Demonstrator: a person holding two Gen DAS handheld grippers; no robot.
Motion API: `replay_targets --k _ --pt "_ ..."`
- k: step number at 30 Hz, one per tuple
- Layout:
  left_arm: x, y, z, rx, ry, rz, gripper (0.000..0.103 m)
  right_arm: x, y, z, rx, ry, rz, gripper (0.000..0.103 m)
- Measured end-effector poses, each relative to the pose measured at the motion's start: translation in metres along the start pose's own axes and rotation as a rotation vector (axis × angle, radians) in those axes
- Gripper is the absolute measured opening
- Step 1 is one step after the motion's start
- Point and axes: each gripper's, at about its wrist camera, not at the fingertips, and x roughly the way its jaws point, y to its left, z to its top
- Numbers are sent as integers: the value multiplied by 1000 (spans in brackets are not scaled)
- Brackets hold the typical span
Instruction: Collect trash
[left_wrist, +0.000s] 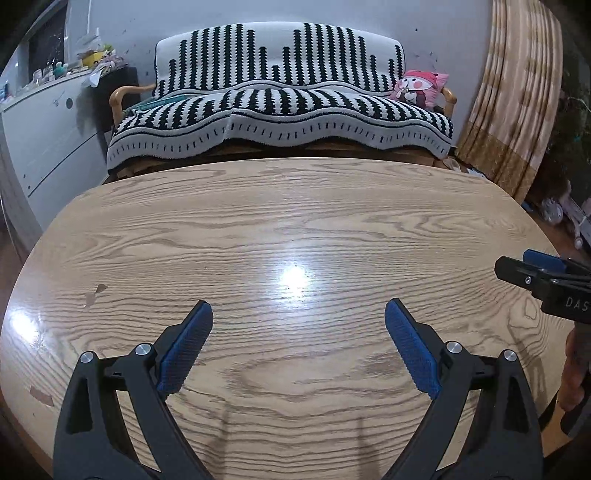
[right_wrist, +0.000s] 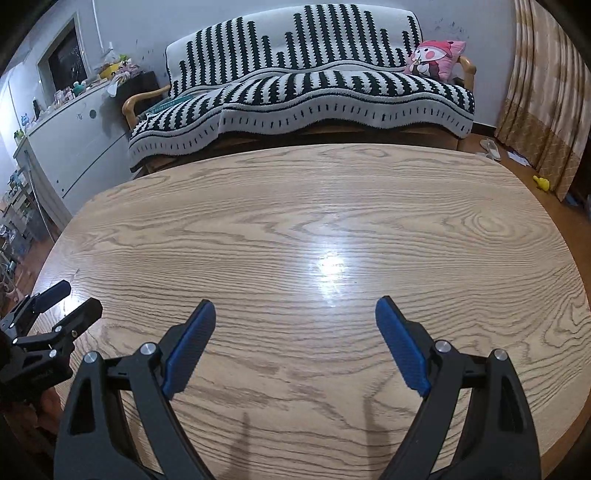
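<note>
Left hand-held gripper (left_wrist: 298, 314) and right hand-held gripper (right_wrist: 295, 314) both hold jaws spread wide, gripping nothing, over the wooden tabletop (left_wrist: 295, 221). No trash visible; striped sofa (left_wrist: 280, 103) at 12 o'clock.

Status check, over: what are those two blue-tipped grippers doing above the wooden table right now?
Left gripper open, empty. Right gripper open, empty. No trash in sight on the oval light-wood table. Nothing in the way.
</note>
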Motion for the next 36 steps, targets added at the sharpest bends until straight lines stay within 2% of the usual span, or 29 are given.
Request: replay_targets --k 36 --pt "3 -5 -5 11 4 -7 91 -9 -10 -5 -5 -3 6 85"
